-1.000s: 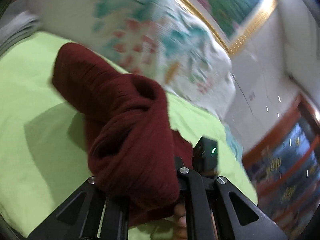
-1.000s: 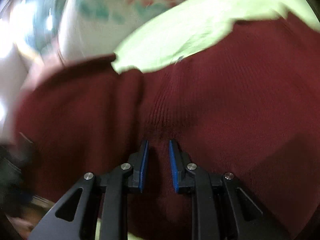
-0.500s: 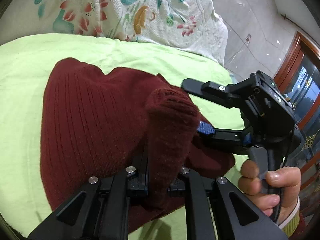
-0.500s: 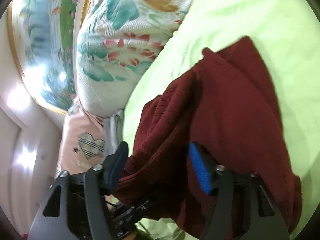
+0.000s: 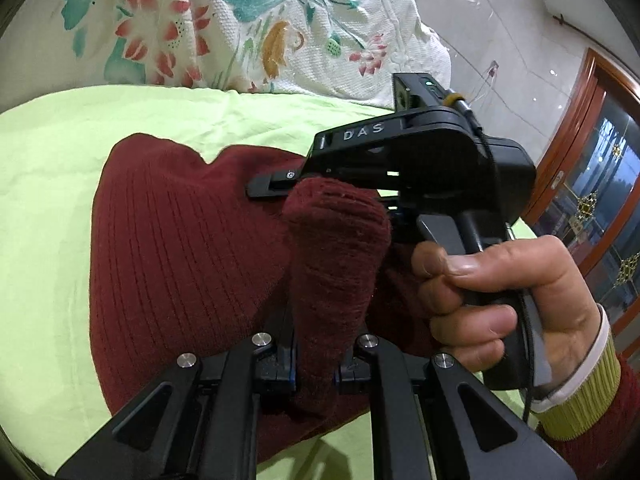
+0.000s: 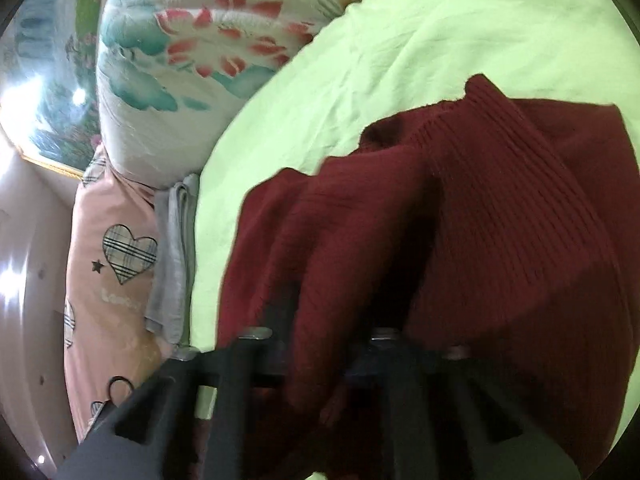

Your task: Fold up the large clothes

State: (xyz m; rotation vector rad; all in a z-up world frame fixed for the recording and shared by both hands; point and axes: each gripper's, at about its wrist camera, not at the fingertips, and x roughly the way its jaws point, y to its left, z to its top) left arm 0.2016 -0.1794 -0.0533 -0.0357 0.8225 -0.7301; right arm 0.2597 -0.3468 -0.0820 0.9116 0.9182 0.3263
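Observation:
A dark red ribbed sweater (image 5: 180,260) lies bunched on the light green bed sheet (image 5: 52,184). My left gripper (image 5: 318,360) is shut on a rolled fold of it that stands up between the fingers. Just beyond that roll is the right gripper's black housing (image 5: 420,160), held by a hand (image 5: 500,288), with one finger lying across the sweater. In the blurred right wrist view the sweater (image 6: 520,240) fills the lower right. My right gripper (image 6: 328,340) is closing, and a fold of the red cloth is pinched between its jaws.
A white floral quilt (image 5: 260,20) is piled at the head of the bed. A pink pillow with hearts (image 6: 108,280) and a folded grey cloth (image 6: 172,248) lie beside the sheet (image 6: 360,80). A wooden-framed glass door (image 5: 592,184) stands at the right.
The left gripper brought the sweater down onto the bed, then kept still. The right gripper opened wide, moved in close beside the left one, and closed on a fold.

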